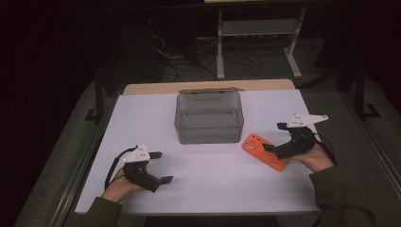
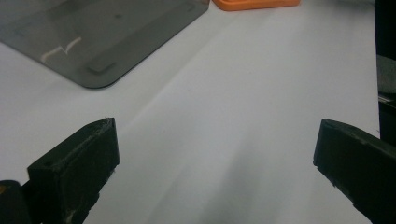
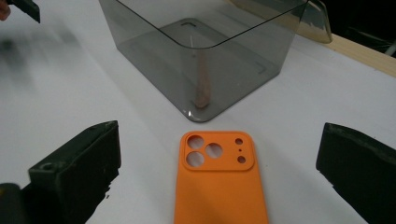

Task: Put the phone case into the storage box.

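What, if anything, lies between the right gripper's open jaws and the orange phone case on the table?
Nothing visible does. In the right gripper view, the orange phone case lies flat on the white table, straight ahead of the right gripper, whose jaws stand wide apart. The clear grey box sits beyond the case, not in the path.

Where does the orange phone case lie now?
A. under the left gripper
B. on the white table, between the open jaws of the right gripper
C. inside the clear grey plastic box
B: the orange phone case lies flat on the white table, centred between the right gripper's open jaws, outside the clear grey plastic box.
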`<state>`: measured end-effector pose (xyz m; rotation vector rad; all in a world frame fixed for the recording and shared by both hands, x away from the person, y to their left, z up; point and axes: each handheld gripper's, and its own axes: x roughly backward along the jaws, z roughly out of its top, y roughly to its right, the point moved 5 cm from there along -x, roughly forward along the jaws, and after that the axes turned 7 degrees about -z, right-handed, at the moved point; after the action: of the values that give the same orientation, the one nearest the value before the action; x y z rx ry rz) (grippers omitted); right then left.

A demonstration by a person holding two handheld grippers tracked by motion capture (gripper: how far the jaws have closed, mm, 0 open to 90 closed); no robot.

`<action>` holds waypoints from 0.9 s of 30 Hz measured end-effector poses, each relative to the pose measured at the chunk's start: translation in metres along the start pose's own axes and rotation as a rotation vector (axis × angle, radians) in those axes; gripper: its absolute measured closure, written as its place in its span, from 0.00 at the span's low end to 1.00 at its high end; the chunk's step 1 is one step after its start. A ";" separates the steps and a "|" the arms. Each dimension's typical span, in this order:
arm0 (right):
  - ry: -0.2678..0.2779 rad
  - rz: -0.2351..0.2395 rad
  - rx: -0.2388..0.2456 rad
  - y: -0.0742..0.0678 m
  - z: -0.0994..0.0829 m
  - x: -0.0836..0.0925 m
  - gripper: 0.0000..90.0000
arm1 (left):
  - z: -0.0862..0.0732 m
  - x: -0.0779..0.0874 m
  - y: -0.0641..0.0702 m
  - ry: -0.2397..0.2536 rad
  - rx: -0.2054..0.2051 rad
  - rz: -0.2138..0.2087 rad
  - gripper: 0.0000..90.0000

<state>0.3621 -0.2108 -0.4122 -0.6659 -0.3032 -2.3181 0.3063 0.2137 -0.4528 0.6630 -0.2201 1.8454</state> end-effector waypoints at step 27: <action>-0.021 -0.036 -0.007 0.017 -0.004 -0.004 0.00 | 0.000 0.000 0.000 -0.005 -0.006 0.000 0.00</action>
<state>0.3749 -0.2228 -0.4177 -0.6940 -0.3192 -2.3491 0.3060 0.2137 -0.4526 0.6642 -0.2288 1.8426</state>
